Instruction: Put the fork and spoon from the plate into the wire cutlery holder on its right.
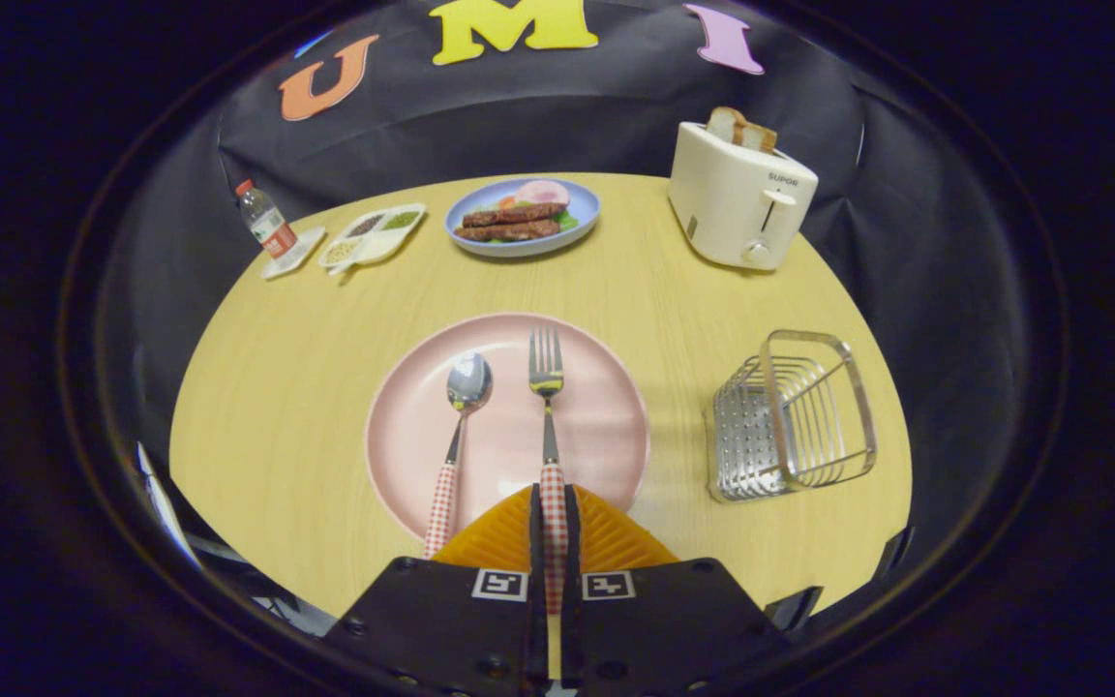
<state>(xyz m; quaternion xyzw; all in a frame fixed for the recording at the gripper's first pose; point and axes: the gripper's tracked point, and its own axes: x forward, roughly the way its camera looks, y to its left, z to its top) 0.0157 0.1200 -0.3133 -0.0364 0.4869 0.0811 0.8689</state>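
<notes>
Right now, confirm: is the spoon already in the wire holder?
No, the spoon lies on the pink plate, left of the fork the gripper clamps.

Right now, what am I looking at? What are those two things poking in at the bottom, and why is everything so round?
A person is holding a grabbing tool with two fingers. A camera rides on it and looks forward along the fingers, and its fisheye lens bends everything round. The gripper is shut on the fork: both fingers squeeze its checked handle. The fork lies on a pink plate next to a spoon. To the right of the plate stands a wire cutlery holder, where both should go. Farther back on the wooden table are a toaster with bread in it, a blue plate of food, a small divided dish and a bottle.
</notes>
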